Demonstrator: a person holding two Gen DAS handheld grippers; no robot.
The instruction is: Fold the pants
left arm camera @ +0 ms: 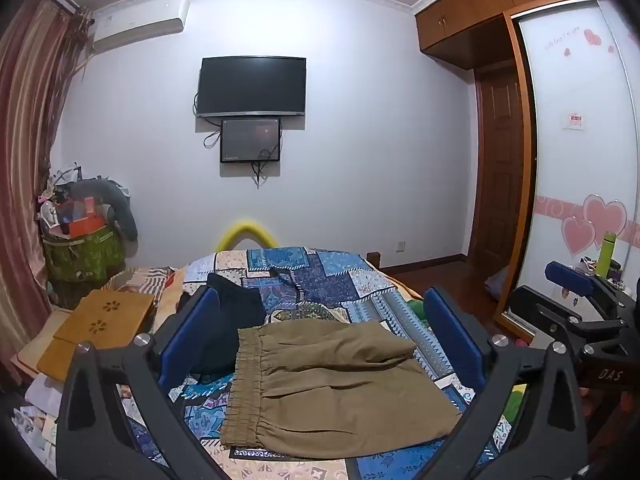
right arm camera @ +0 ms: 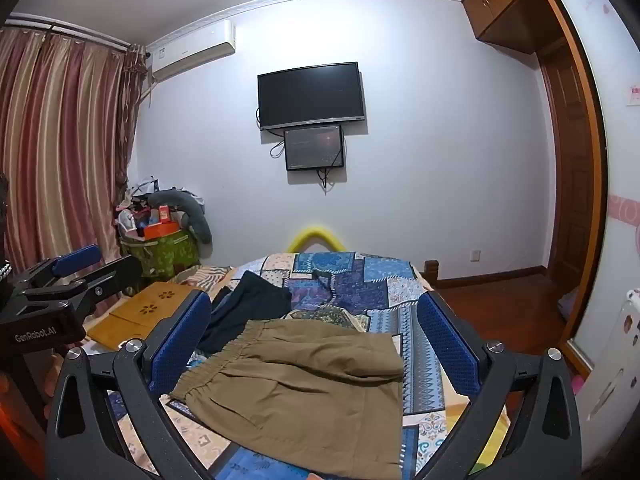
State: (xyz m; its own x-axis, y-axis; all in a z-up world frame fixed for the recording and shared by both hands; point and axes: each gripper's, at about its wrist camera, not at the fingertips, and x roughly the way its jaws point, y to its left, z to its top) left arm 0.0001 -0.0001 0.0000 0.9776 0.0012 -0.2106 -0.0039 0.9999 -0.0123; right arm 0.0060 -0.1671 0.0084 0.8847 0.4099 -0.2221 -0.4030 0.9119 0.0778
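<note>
The left gripper (left arm camera: 320,344) is seen with its fingers (left arm camera: 188,332) spread wide, nothing held between the ribbed blue pads. To the left of them, a flat wooden board (left arm camera: 100,320) with flower-shaped cut-outs is seen lying at the bed's edge. Just beyond the left pad, a dark, limp garment (left arm camera: 236,308) is seen crumpled on the bed (left arm camera: 320,276), whose cover is a quilted patchwork of blue, cream and patterned squares.

Between the two pads and beneath them, the pants (left arm camera: 332,384) are laid on the cover: a khaki woven cloth, folded into a roughly rectangular stack, with the gathered elastic waistband turned towards the left finger and a smaller folded layer resting on the top. No pad is seen touching the cloth.

Further right, the right gripper (right arm camera: 316,340) is likewise held with its fingers (right arm camera: 448,344) at their widest, empty. From its own view the pants (right arm camera: 312,392) are seen between the pads and low in the frame, with the waistband nearer the left pad and the straight folded edge nearer the right one. Beyond the right pad, glossy reddish wooden floor (right arm camera: 492,300) is shown beside the bed.

Far ahead of both pairs of fingers, a flat black television (right arm camera: 311,94) is mounted on the pale wall, with a smaller dark screen (right arm camera: 314,148) below it.
</note>
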